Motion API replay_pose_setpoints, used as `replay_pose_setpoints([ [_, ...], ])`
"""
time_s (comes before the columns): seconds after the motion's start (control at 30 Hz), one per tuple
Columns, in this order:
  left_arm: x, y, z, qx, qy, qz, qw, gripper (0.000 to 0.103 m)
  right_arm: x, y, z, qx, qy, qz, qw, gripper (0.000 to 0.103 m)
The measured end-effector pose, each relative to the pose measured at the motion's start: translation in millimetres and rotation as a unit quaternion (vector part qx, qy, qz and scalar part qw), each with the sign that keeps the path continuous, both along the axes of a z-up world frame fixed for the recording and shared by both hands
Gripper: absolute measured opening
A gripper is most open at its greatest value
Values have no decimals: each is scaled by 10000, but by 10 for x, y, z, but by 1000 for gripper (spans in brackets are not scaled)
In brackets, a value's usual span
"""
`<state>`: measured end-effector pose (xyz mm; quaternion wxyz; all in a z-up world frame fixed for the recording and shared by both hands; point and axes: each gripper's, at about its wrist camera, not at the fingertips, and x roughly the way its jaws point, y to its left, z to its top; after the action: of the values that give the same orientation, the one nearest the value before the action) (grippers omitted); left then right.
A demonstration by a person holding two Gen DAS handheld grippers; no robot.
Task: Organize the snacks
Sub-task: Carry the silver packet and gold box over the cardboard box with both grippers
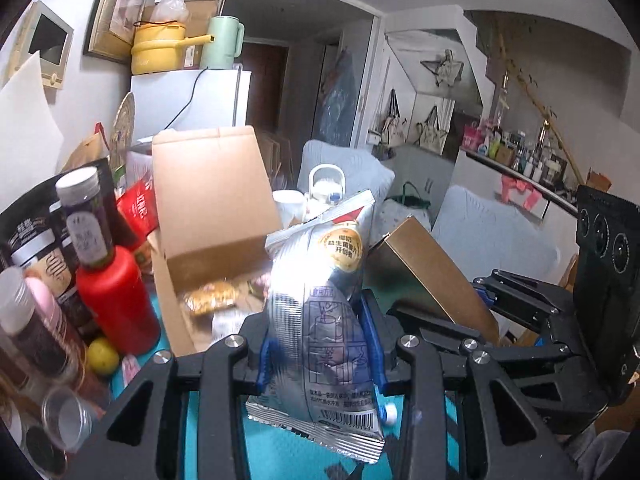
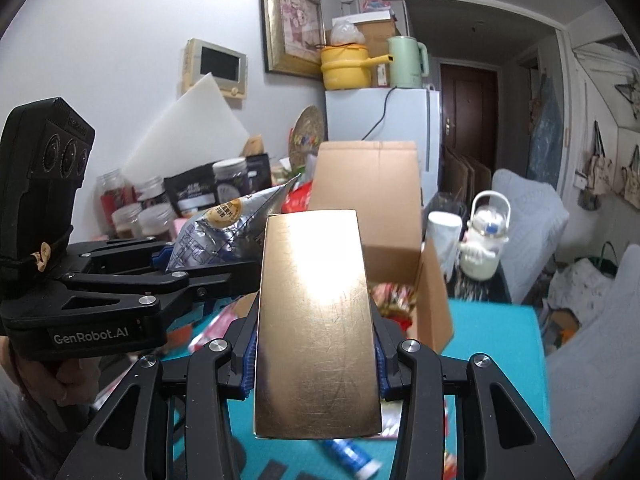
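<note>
My left gripper (image 1: 320,360) is shut on a silver snack bag (image 1: 320,320), held upright above the teal table (image 1: 208,432). In the right wrist view the same silver bag (image 2: 216,236) shows at the left, in the left gripper (image 2: 168,260). My right gripper (image 2: 316,360) is shut on a gold box (image 2: 316,320), its blue pads pressing both long sides. From the left wrist view the gold box (image 1: 424,276) hangs at the right. An open cardboard box (image 1: 208,216) holding wrapped snacks stands just beyond both grippers, and its flap (image 2: 368,184) rises behind the gold box.
Jars, a red bottle (image 1: 116,300) and dark pouches crowd the table's left side. A yellow fruit (image 1: 102,356) lies by the bottle. A white mug (image 2: 444,236) and white kettle (image 2: 484,236) stand right of the carton. A small blue-white tube (image 2: 352,456) lies on the table below.
</note>
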<state>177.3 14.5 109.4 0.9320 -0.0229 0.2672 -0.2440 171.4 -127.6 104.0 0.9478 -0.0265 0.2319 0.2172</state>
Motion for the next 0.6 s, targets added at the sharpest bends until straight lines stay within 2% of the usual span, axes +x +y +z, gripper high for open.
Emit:
replay_pose_setpoints([
  [0.23,445,-11,68,-243,-149,131,9995,37,442,-44,50,4,-65,-42,10000,43],
  [0.6,1168,-16,-108,-470,-4,333,9983,37,1200,-118,-85,291,72,-74,9995,43],
])
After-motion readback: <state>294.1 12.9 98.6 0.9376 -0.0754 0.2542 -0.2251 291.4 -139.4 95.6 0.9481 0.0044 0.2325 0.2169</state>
